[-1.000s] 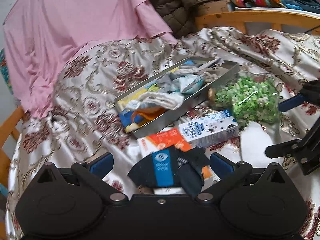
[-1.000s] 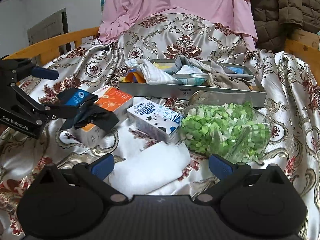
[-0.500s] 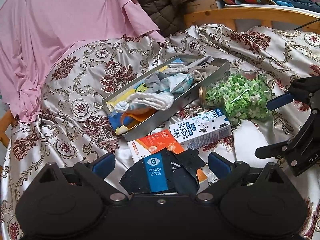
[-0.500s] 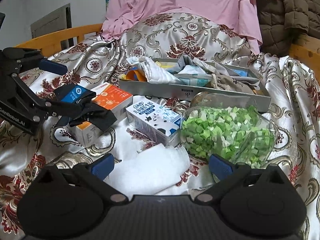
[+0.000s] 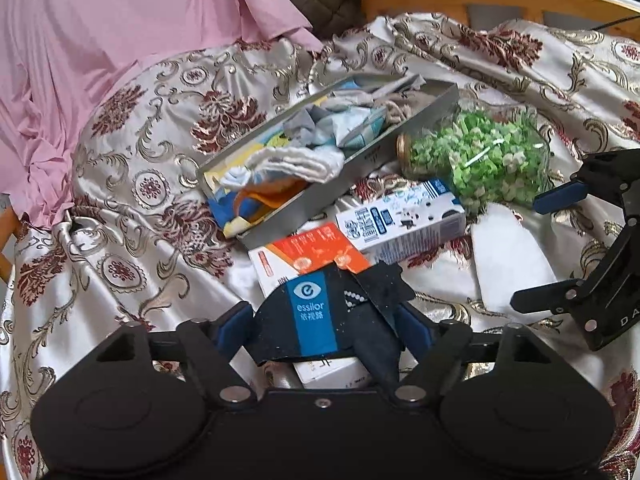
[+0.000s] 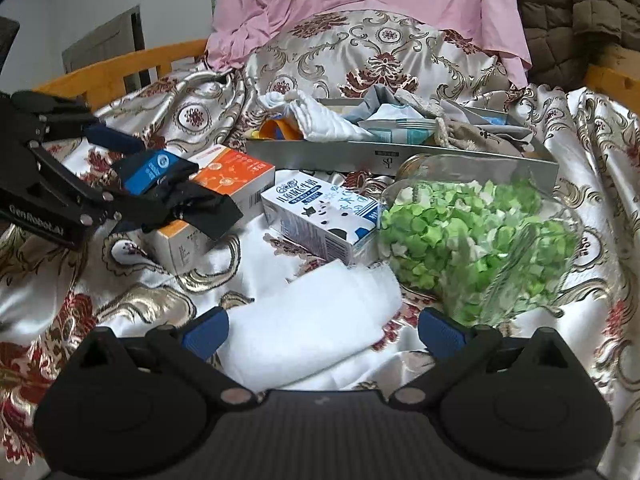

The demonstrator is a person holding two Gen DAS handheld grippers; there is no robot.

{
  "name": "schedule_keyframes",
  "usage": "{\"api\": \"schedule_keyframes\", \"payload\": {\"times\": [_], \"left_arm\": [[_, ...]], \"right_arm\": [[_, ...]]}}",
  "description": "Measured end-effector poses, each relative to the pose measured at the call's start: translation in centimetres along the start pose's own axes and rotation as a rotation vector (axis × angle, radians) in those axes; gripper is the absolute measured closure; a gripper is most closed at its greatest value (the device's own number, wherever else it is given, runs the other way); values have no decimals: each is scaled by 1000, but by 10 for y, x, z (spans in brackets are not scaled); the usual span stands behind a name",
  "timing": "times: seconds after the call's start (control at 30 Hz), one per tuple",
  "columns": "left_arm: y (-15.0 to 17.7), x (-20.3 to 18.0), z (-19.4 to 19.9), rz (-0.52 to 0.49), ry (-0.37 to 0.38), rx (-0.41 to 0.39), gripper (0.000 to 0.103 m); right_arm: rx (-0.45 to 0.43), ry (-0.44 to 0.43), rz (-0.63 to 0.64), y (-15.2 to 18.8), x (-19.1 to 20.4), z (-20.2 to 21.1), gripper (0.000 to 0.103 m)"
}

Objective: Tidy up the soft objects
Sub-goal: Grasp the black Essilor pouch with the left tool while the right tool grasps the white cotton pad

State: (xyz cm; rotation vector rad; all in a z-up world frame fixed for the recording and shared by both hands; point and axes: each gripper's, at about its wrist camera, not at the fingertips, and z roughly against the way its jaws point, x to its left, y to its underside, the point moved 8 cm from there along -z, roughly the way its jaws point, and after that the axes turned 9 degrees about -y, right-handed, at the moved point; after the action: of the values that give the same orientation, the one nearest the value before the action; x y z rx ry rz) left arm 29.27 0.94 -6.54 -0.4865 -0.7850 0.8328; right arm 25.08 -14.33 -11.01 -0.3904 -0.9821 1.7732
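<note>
My left gripper [image 5: 326,328] is shut on a black cloth with a blue essilor band [image 5: 316,320] and holds it over an orange box [image 5: 308,252]. From the right wrist view the cloth [image 6: 176,196] hangs from that gripper [image 6: 120,176] at the left. A grey metal tray [image 5: 344,184] holds several soft cloths and pouches; it also shows in the right wrist view [image 6: 400,156]. My right gripper [image 6: 322,330] is open above a folded white cloth [image 6: 308,328], which lies on the bedspread [image 5: 508,256].
A blue-and-white milk carton [image 6: 320,212] lies beside the orange box [image 6: 224,180]. A clear jar of green pieces [image 6: 476,248] lies on its side at the right. A pink garment [image 5: 120,40] and brown jacket [image 6: 576,16] are behind. Wooden rails [image 5: 500,0] edge the bed.
My left gripper has closed on the black cloth, its fingers now tighter around it, and moved closer in. My right gripper has edged forward over the white cloth.
</note>
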Motion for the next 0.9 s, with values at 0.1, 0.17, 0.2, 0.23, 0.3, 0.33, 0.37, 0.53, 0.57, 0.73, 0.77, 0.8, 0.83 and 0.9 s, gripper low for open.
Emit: {"api": "schedule_keyframes", "payload": {"times": [0.1,0.17,0.2,0.23,0.3,0.33,0.37,0.53,0.57,0.73,0.77,0.8,0.83,0.9], "left_arm": [[-1,-4,-1,9,11,4,35],[-2,-7,-2,16,14,7,41],[-3,-9,-2,17,8,8,43],[-3,-10,-2,21,3,9,45],[-4,-12,-3,34,6,16,52],[-5,-13,-3,42,8,21,53],[-5,-14,-3,51,9,25,56],[-6,-21,-2,64,14,35,69],[-7,-23,-2,62,16,37,73],[-8,-30,1,48,24,41,84],[-8,-32,1,47,29,41,85],[-8,-34,2,47,32,40,86],[-8,-35,3,44,31,37,87],[-8,-39,5,20,19,21,89]], "right_arm": [[4,-4,-11,3,-1,-3,0],[-5,-6,-16,3,0,-4,0],[-16,-9,-23,2,0,-4,0],[-21,-14,-30,2,0,-4,0],[-17,-15,-36,2,0,-5,0],[-17,-16,-34,3,0,-6,0],[-18,-18,-33,3,1,-7,1],[-22,-40,-28,4,4,-7,11],[-19,-42,-26,4,5,-7,12],[-8,-52,-14,5,11,-9,23],[-6,-54,-14,5,11,-9,25],[-7,-53,-13,5,11,-9,27],[-8,-51,-12,5,12,-8,29],[-10,-42,-8,6,12,-8,37]]}}
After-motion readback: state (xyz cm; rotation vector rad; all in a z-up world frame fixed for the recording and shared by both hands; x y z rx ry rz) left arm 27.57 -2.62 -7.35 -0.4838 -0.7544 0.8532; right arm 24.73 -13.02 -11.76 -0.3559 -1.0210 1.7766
